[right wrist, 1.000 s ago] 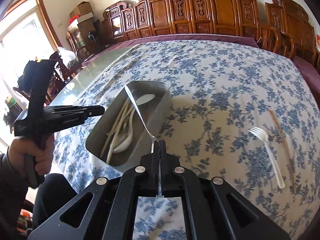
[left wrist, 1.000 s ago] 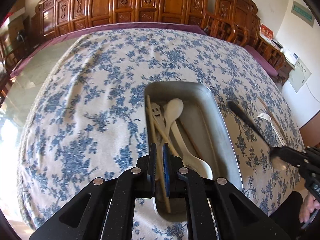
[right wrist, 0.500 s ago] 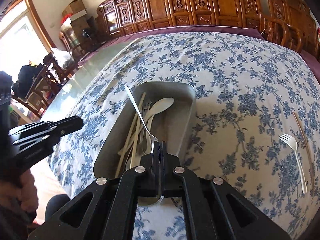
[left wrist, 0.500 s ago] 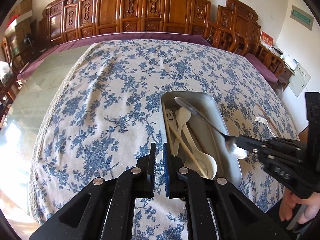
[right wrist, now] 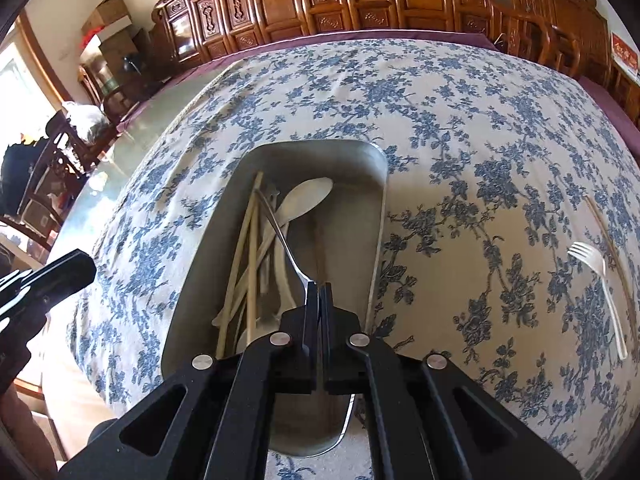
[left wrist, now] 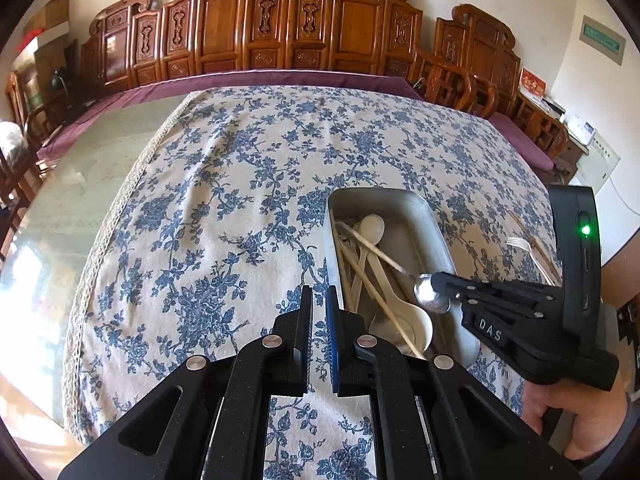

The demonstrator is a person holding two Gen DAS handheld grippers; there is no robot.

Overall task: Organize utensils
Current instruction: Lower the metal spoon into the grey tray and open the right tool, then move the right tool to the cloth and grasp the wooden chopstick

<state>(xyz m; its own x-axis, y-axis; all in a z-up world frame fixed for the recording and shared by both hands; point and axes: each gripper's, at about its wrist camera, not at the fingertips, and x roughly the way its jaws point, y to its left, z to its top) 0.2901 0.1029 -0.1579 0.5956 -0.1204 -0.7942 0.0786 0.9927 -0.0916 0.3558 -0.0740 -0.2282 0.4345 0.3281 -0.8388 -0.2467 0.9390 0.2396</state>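
Note:
A metal tray [left wrist: 436, 232] [right wrist: 372, 216] sits on the floral tablecloth and holds white plastic spoons [left wrist: 374, 226] [right wrist: 308, 196] and wooden chopsticks [right wrist: 252, 248]. My right gripper [right wrist: 319, 286] [left wrist: 440, 280] is shut on the bowl of a metal spoon [left wrist: 430, 298] [right wrist: 280, 232], held low over the tray with its handle pointing into it. My left gripper [left wrist: 318, 292] is shut and empty, just left of the tray's near end. A white plastic fork [right wrist: 598, 284] [left wrist: 524, 246] and a chopstick [right wrist: 610, 244] lie on the cloth to the right.
The blue-flowered tablecloth [left wrist: 240, 184] covers most of the table, with bare glass tabletop [left wrist: 80, 184] to the left. Carved wooden chairs [left wrist: 280, 40] line the far side. The table's near edge is close below both grippers.
My right gripper has carried the metal spoon left and down, from over the tray's rim into the tray. My left gripper has drawn back to the left of the tray.

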